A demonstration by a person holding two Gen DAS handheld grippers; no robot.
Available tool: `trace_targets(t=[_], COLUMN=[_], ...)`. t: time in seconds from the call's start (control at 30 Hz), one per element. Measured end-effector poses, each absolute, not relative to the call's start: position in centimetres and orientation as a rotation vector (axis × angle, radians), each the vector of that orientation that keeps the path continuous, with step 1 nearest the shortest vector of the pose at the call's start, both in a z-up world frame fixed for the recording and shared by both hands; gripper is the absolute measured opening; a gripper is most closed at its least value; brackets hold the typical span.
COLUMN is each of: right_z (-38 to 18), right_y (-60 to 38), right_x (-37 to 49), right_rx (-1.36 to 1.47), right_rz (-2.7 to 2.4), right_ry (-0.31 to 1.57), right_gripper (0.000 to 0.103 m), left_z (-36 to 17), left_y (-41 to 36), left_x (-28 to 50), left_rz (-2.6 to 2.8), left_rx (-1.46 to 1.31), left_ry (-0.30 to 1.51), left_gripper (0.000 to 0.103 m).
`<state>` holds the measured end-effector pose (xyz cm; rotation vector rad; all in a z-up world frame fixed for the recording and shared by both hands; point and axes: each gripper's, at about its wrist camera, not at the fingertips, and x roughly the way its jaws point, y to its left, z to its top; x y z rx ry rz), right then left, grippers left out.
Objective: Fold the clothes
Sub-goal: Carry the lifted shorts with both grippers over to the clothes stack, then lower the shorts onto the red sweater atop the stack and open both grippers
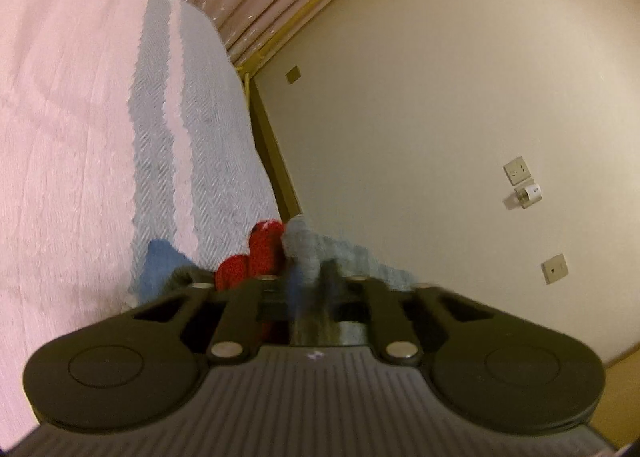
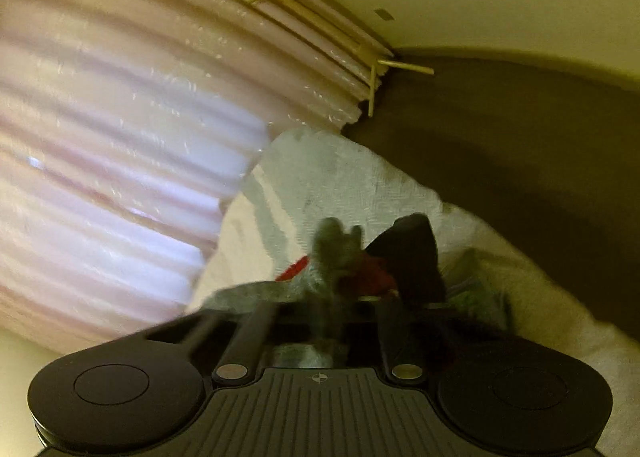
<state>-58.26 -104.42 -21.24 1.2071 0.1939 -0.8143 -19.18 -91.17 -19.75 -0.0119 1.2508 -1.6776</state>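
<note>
While the left claw (image 1: pixel 310 281) is pinched shut on a fold of grey-blue garment (image 1: pixel 308 245), red cloth (image 1: pixel 264 245) bunches just left of its tips, on the pink-and-grey bedspread (image 1: pixel 120 137) beyond; in the right view, the right claw (image 2: pixel 336 297) is closed on blurred grey fabric (image 2: pixel 334 253), dark cloth (image 2: pixel 416 253) just right of it.

Warm, dim indoor light tints both my views yellowish. My fisheye lenses bend the wall (image 1: pixel 440 97) and darken the corners. My right view smears badly across the pink curtain (image 2: pixel 120 137); the cloth at my fingertips blurs in both.
</note>
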Motion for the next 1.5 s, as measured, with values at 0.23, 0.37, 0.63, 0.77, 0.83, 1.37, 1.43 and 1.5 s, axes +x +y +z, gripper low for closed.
trace_targets(t=[0.23,0.37,0.63,0.77,0.83,1.37,1.43,1.5], right_z=[-19.7,-20.9,-18.9,-16.2,-15.3,-19.3,-18.5,-18.2], right_y=[-101.4,-101.2,-99.1,-94.6,-91.7,-81.3,-80.8,-80.3], right_x=[-58.8,-57.9,-56.6,-55.8,-55.0,-48.6,-49.2,-49.8], right_rx=[1.006,1.003,0.868,0.707,0.647,0.468,0.479,0.489], right_rz=[-0.912,-0.966,-1.121,-1.169,-1.133,-1.014,-1.029,-1.028], right_ry=[0.101,0.193,0.321,0.335,0.331,0.591,0.576,0.554], right_gripper=[0.003,0.003,0.075,0.075,0.074,0.065,0.064,0.064], left_z=[-18.6,-19.3,-19.1,-16.8,-15.3,-17.2,-16.7,-16.5], left_y=[-90.6,-91.2,-91.6,-88.6,-86.1,-77.9,-77.2,-76.8], left_x=[-19.6,-20.5,-21.6,-20.9,-21.4,-28.2,-27.8,-27.2], left_rz=[-1.756,-1.733,-1.613,-1.57,-1.617,-1.639,-1.614,-1.587], left_rx=[-0.033,0.038,0.174,0.174,0.175,0.394,0.365,0.334], left_ry=[1.079,1.042,1.023,0.947,0.888,0.768,0.756,0.76], left_gripper=[0.003,0.003,0.022,0.019,0.007,0.004,0.004,0.004])
